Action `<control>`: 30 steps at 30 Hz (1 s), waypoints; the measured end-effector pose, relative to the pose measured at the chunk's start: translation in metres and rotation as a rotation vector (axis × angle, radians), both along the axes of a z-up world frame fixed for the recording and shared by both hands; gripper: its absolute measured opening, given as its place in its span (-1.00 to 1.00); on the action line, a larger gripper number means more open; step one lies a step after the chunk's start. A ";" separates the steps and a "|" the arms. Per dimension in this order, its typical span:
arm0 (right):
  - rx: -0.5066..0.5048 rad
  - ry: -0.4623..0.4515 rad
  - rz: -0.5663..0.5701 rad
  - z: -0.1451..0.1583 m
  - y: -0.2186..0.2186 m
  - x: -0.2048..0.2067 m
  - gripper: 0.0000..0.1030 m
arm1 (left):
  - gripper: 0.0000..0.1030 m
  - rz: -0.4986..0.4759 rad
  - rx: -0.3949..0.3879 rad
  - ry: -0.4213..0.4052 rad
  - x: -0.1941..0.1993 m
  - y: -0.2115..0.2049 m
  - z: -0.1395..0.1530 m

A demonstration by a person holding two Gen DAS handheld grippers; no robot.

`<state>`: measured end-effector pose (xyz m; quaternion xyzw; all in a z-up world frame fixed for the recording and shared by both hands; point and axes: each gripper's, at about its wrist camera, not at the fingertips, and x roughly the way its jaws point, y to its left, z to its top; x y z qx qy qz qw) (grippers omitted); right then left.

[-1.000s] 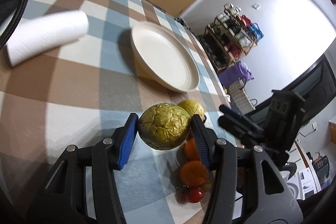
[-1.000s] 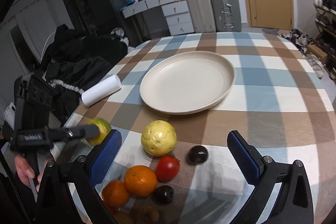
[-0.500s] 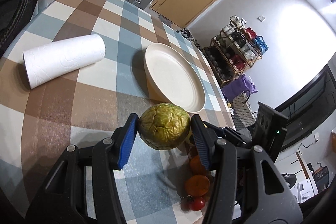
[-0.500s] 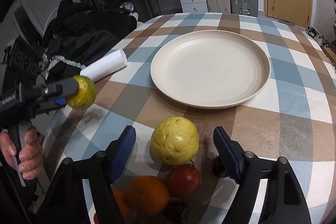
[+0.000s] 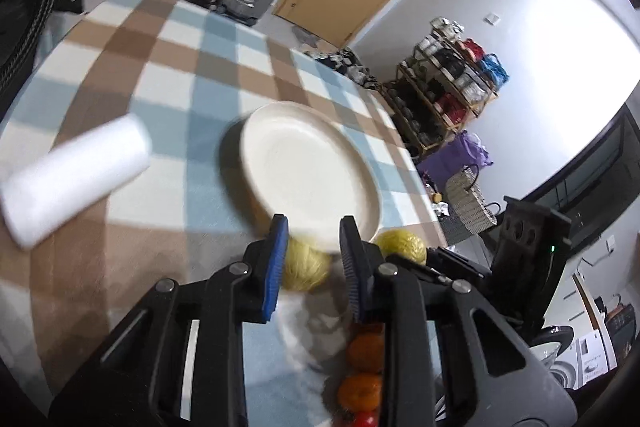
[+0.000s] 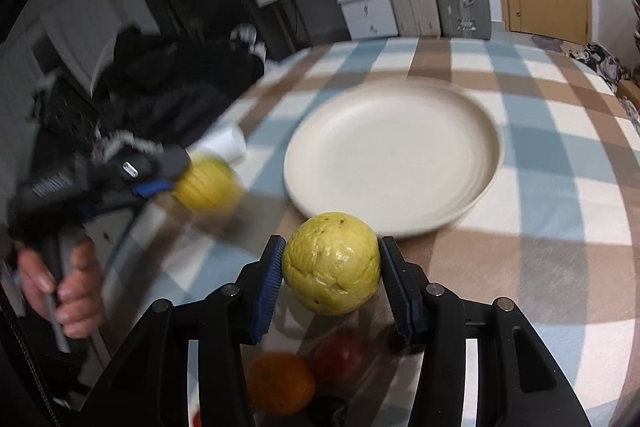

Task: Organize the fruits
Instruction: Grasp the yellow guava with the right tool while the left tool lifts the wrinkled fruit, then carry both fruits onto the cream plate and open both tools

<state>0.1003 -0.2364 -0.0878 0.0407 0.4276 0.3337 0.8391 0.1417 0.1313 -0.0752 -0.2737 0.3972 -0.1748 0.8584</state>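
the task is barely begun: the plate point(image 6: 392, 155) is bare. the right gripper point(image 6: 331, 247) has just been closing and now pinches a pale yellow fruit point(image 6: 332, 267) at the plate's near rim. the left gripper point(image 5: 314, 227) is narrowed to nothing, its greenish fruit point(image 5: 304, 263) blurred just past the tips, probably slipped loose. an orange point(image 6: 280, 383) and a tomato point(image 6: 340, 355) wait on the table point(image 6: 560, 267).
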 end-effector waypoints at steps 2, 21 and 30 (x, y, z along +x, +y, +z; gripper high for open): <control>0.036 0.006 -0.014 0.010 -0.007 0.011 -0.06 | -0.53 -0.021 0.000 -0.006 0.016 -0.008 0.001; 0.186 0.071 -0.109 -0.015 -0.039 0.023 -0.06 | 0.28 -0.166 0.072 0.116 -0.009 -0.073 -0.030; 0.212 0.024 -0.143 -0.011 -0.052 0.020 -0.06 | 0.50 -0.230 0.142 0.143 0.004 -0.116 -0.040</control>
